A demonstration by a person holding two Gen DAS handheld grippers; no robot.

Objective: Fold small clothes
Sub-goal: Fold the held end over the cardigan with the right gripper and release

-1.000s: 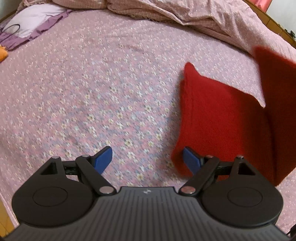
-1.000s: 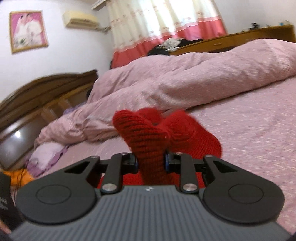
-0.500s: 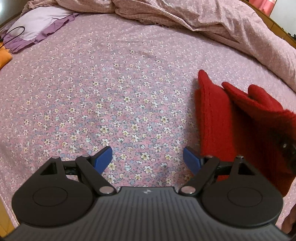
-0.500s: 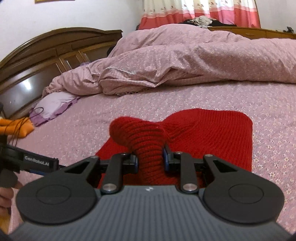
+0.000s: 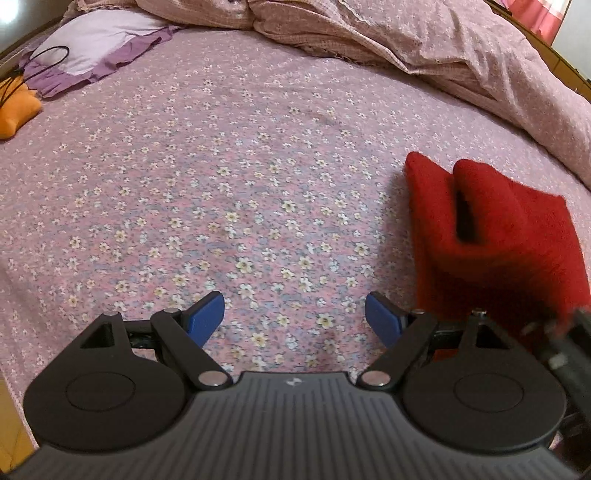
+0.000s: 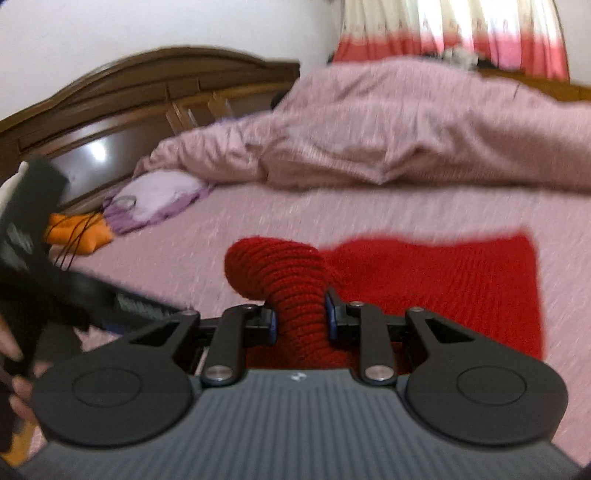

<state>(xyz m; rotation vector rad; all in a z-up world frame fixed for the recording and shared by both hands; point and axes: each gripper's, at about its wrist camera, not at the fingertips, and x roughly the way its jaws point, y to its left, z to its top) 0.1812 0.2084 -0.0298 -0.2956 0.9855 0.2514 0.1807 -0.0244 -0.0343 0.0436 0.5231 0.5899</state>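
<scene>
The right hand-held gripper [image 6: 300,318] is clamped on a bunched roll of a red knitted garment [image 6: 436,284]; its blue-faced pads press the thick ribbed yarn from both sides, and the pinched part bulges up above the fingers in a rounded, tube-like hump. The rest of the garment lies flat on the bed sheet [image 6: 424,210] as a roughly rectangular panel of chunky, evenly ribbed knit, stretching away to the right of the gripper. This view is streaked with blur.

In the left wrist view the left hand-held gripper [image 5: 295,319] stands wide open with nothing between its smooth blue pads [image 5: 205,317], above bare sheet. The sheet [image 5: 229,177] is thin pink cotton printed with small pale flowers, lying fairly smooth. The red knitted garment [image 5: 491,236] sits to the right of this gripper, near but not touching its right finger, its fuzzy surface folded into two soft rounded ridges with a dark slit between them. A blurred dark shape at the lower right edge overlaps the garment's near corner.

Along the far side of the bed a pink quilt [image 5: 424,40] is heaped in loose, puffy folds, with a fine checked weave. A pale lilac pillow [image 5: 96,40] with a darker purple ruffled edge lies at the upper left, a thin black cord [image 5: 44,62] looped over it, and a plump orange cushion [image 5: 16,110] beside it. In the right wrist view a curved, glossy dark wooden headboard [image 6: 122,96] stands behind the bed, and a cream and red curtain [image 6: 450,33] hangs at the back
</scene>
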